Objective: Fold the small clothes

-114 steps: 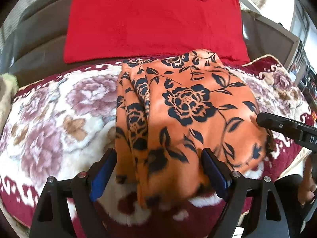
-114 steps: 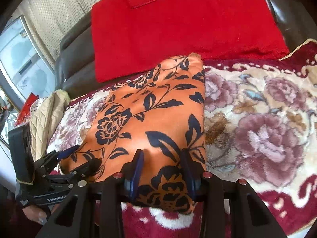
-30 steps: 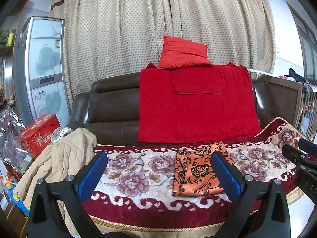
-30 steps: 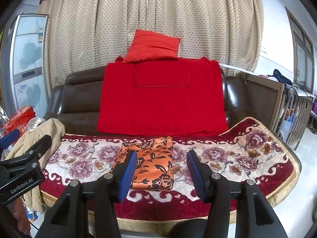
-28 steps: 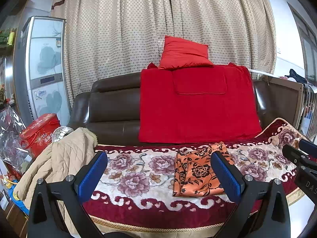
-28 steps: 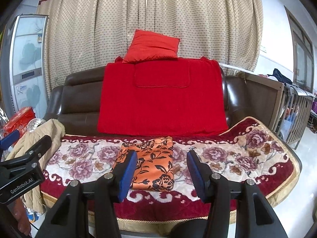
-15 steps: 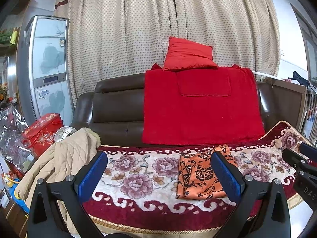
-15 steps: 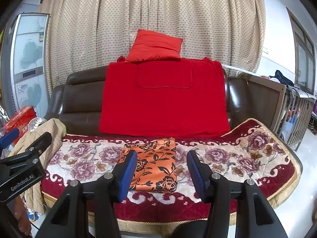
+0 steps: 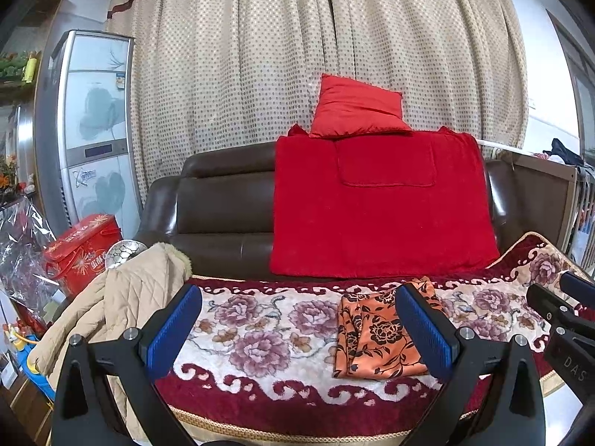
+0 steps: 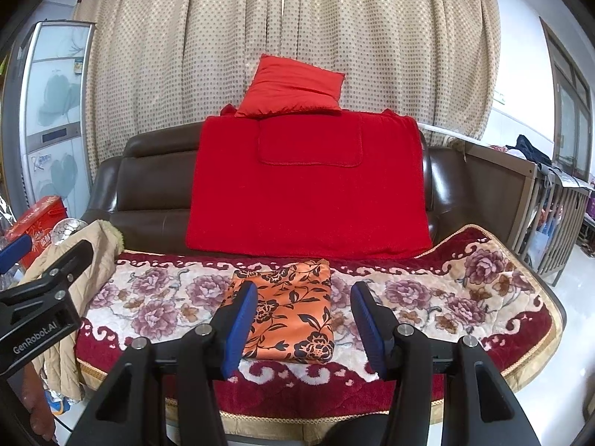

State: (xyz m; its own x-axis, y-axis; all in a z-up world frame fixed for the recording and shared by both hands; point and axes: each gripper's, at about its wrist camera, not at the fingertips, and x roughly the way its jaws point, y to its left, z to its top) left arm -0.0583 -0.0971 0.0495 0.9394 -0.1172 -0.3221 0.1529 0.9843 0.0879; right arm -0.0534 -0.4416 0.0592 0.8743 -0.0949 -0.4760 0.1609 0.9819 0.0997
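A smooth orange cloth (image 10: 288, 312) with black flowers lies folded into a flat rectangle on a plush floral blanket (image 10: 427, 297), at 12 o'clock from the right tool (image 10: 303, 329). Both the right and the left tool (image 9: 299, 330) gape, empty, well back.

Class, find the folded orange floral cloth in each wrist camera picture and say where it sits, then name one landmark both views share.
Left wrist view: the folded orange floral cloth lies right of centre on the floral blanket, partly behind the right blue pad.
Right wrist view: the cloth lies near the centre, seen between the two blue pads.
Shared landmark: the red cushion on top of the sofa back.
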